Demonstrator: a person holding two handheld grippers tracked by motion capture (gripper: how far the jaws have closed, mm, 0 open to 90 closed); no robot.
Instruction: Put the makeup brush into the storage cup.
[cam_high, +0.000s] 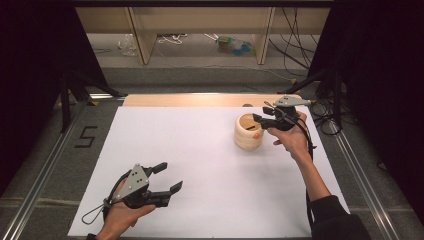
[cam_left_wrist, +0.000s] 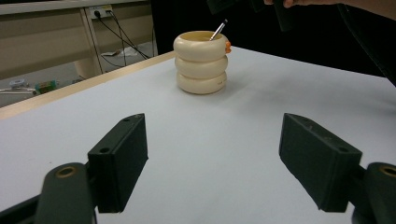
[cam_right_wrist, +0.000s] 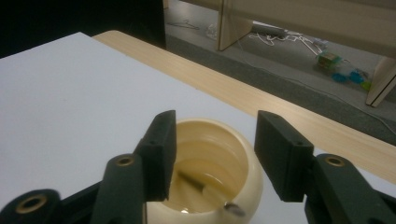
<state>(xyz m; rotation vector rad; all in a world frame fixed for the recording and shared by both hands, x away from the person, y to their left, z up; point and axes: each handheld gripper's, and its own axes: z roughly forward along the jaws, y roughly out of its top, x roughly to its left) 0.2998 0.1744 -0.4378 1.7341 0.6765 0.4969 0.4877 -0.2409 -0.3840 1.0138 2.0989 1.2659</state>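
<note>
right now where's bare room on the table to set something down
The wide white stretch between the left gripper and the cream holder is bare, as is the far-left corner. It is crowded only at the holder, where the right gripper hangs over its mouth.

The ringed holder (cam_high: 248, 131) at far right is cream, with a small orange spot on its side. The pen (cam_left_wrist: 218, 30) inside looks dark with a silvery tip, though it's blurry. Both grippers are black; the table cover (cam_high: 200, 165) is plain white.
</note>
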